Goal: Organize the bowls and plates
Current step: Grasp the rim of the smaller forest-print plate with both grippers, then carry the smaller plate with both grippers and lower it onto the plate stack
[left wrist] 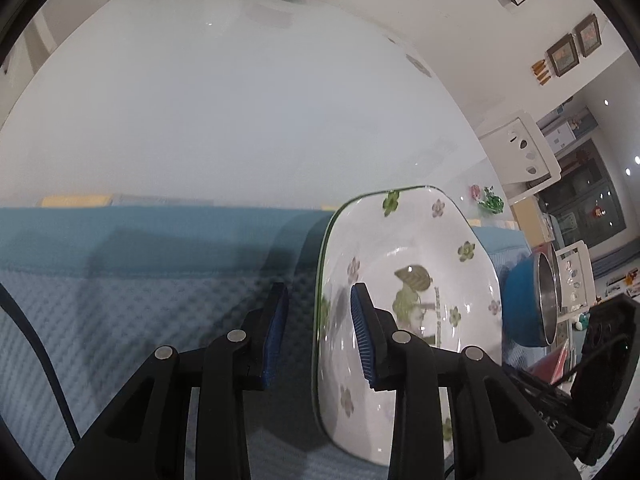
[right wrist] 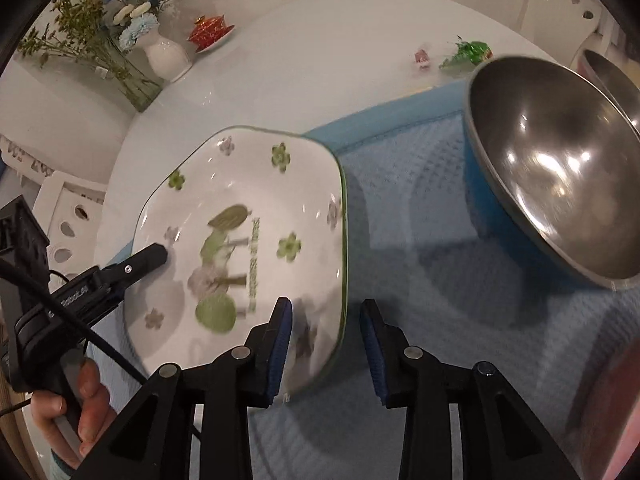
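Basically looking at a white flowered plate [left wrist: 408,240] on the blue waffle mat [left wrist: 140,280], near a blue bowl with a steel inside [right wrist: 560,160]. Got the left gripper [left wrist: 320,292] straddling one side of the rim, pads a little apart, one over the plate's inside and one outside, no visible squeeze. Same deal with the right gripper [right wrist: 326,304] on the opposite side: narrow gap, rim between the pads, not pinching. Can't tell whether lifted or lying flat. White table [left wrist: 240,100] beyond the mat.

Open mat [right wrist: 400,216] between plate [right wrist: 240,216] and bowl [right wrist: 552,168]
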Demonstrator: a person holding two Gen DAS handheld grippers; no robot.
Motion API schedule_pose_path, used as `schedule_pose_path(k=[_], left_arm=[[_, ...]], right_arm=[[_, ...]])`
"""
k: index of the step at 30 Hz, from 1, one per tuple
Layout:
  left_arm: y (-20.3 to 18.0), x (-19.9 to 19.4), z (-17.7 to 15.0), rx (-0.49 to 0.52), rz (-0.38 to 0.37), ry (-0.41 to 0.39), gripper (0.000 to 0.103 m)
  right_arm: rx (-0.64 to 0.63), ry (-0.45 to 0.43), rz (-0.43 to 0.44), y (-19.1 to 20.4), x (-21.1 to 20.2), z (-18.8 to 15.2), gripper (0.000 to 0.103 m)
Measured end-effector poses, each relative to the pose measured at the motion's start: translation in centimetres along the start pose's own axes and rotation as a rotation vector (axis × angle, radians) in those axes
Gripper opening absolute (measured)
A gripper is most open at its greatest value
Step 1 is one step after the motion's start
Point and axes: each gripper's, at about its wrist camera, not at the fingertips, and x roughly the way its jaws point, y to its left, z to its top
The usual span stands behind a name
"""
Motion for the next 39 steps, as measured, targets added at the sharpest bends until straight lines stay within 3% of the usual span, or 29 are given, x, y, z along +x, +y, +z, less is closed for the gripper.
schedule_pose_path(k=[7,9,13,18,30,39], left_arm=[[-0.4,0.2,0.4,0.068,0.006,-0.034,0.029],[-1.1,0.2,0.1,0.101,0.012,-0.037,0.02],[-2.2,-0.5,-1.0,0.189,0.088,-0.055,0.021],[-1.9,-3.1,-2.3,0.185,0.086,-0.069,0.021],[-3.1,-12.6,-6.6,0.101,0.111,-0.171,0.021],[-4.4,-19.0,-13.5,0.062,0.15,-0.197,0.021]], right_arm=[[-0.138,-0.113,-0.019,1.6,1.2,1.8,0.033],[-0.2,-0.129,-0.033,2.2,1.2,2.0,0.032],[-0.292,-0.141,-0.041,2.7,0.3,1.3,0.032],[-0.37,-0.149,-0.029,3.4,-2.3,-0.7,0.032],[-0.384,-0.125,0.038,6.7,-9.6,-4.5,0.032],[-0.407,-0.101,0.06,7.4,-15.9,-11.1,0.032]])
